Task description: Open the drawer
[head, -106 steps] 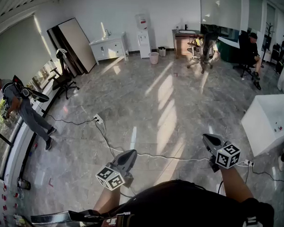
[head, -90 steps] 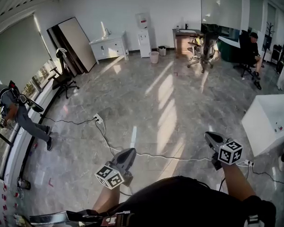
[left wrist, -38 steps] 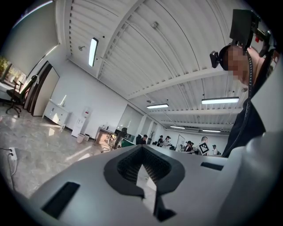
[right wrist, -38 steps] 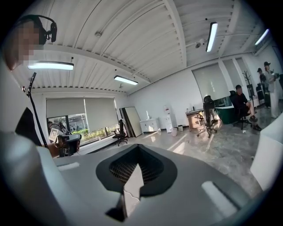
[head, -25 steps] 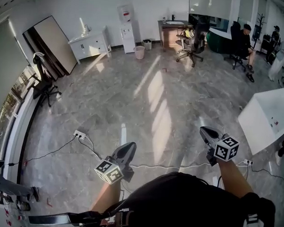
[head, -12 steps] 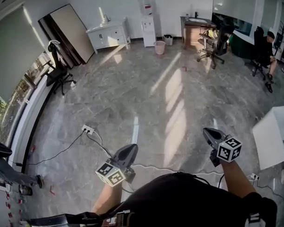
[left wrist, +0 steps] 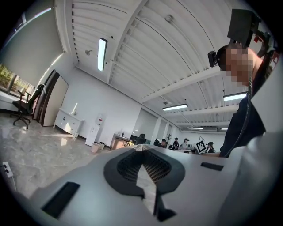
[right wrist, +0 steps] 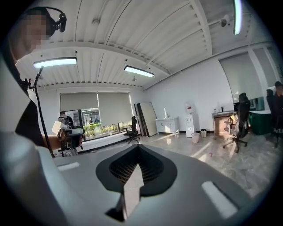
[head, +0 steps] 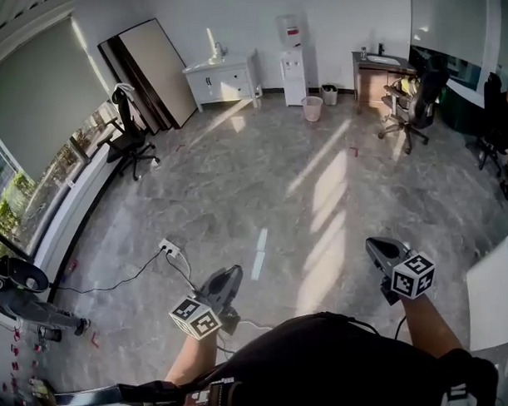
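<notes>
With jaws closed on nothing, the left gripper point(head: 228, 277) and right gripper point(head: 378, 245) face the low white drawer cabinet point(head: 222, 79), well apart ahead and probably nearer the left.

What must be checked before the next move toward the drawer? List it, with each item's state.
1. Drawer within reach: not ok; the white cabinet stands by the far wall, far from both grippers.
2. Drawer handle located: cannot tell; too small in every view.
3. Left gripper empty: ok; nothing between its fingers.
4. Right gripper empty: ok.
5. Fingers open for a handle: not ok; both pairs are together.
6. Floor path: not ok; a corded power strip lies ahead on the left.
</notes>
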A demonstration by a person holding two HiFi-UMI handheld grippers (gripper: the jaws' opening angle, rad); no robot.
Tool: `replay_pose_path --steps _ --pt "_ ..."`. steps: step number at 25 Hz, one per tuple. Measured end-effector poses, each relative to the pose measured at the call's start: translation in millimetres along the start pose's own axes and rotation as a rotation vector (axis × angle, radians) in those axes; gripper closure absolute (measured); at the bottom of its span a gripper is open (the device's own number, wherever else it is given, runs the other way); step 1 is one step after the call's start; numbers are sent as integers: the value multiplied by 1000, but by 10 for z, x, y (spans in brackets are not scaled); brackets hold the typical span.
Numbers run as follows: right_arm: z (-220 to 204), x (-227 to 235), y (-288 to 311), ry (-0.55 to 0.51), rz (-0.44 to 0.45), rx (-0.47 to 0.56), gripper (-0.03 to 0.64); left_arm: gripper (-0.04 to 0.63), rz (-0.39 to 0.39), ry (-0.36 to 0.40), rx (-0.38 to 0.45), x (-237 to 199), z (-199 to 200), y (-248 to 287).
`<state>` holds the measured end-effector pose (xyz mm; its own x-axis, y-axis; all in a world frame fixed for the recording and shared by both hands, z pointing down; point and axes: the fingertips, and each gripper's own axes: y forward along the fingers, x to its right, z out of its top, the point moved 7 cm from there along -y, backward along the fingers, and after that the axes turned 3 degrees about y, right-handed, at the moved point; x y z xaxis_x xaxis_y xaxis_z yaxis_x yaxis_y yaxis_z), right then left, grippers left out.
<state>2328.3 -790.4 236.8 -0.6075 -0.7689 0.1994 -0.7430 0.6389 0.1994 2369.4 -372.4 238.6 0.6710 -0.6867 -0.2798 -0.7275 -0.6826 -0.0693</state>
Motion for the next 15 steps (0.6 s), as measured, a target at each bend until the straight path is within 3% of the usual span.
replay_pose_path --steps 7,15 --pt "246 757 -31 -8 -6 4 615 604 -16 9 -25 156 61 836" --pt "188 1445 246 37 -76 4 615 604 -48 -16 -32 -321 -21 1628"
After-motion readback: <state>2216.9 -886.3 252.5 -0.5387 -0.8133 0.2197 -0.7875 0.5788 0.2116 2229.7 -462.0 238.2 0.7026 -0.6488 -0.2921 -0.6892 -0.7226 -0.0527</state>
